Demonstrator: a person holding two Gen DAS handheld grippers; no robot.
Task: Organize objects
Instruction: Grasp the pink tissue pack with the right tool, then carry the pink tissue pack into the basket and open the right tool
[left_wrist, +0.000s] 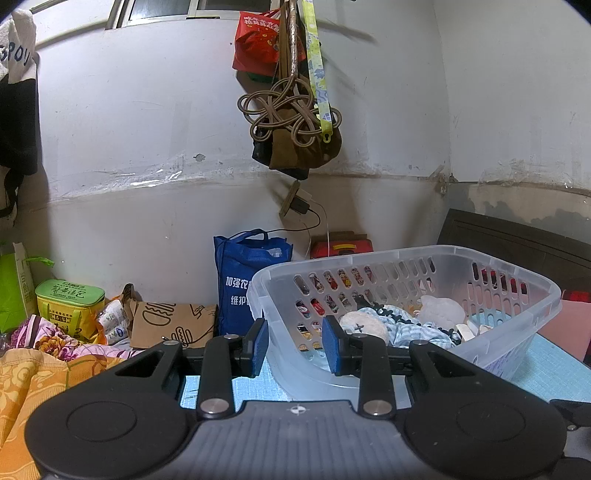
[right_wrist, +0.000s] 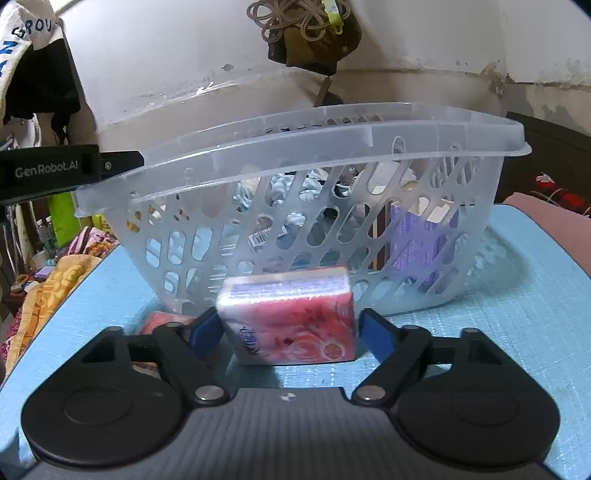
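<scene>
A clear plastic basket (left_wrist: 406, 258) stands tilted on a light blue mat (right_wrist: 517, 314). It holds a white plush toy (left_wrist: 364, 325), a blue patterned cloth (left_wrist: 417, 325) and a purple pack (right_wrist: 417, 240). My left gripper (left_wrist: 295, 345) is shut on the basket's near wall, one finger inside and one outside. It shows in the right wrist view (right_wrist: 122, 162) at the basket's left rim. My right gripper (right_wrist: 288, 330) is shut on a pink tissue pack (right_wrist: 291, 317), held just in front of the basket (right_wrist: 332, 155). A second pink pack (right_wrist: 159, 321) lies on the mat behind the left finger.
A blue tote bag (left_wrist: 240, 280), a brown paper bag (left_wrist: 173, 325) and a green and yellow box (left_wrist: 70, 302) stand along the white wall. Orange and floral bedding (left_wrist: 44, 369) lies at the left. Bags and cords (left_wrist: 291, 110) hang on the wall. A dark headboard (left_wrist: 517, 236) stands at the right.
</scene>
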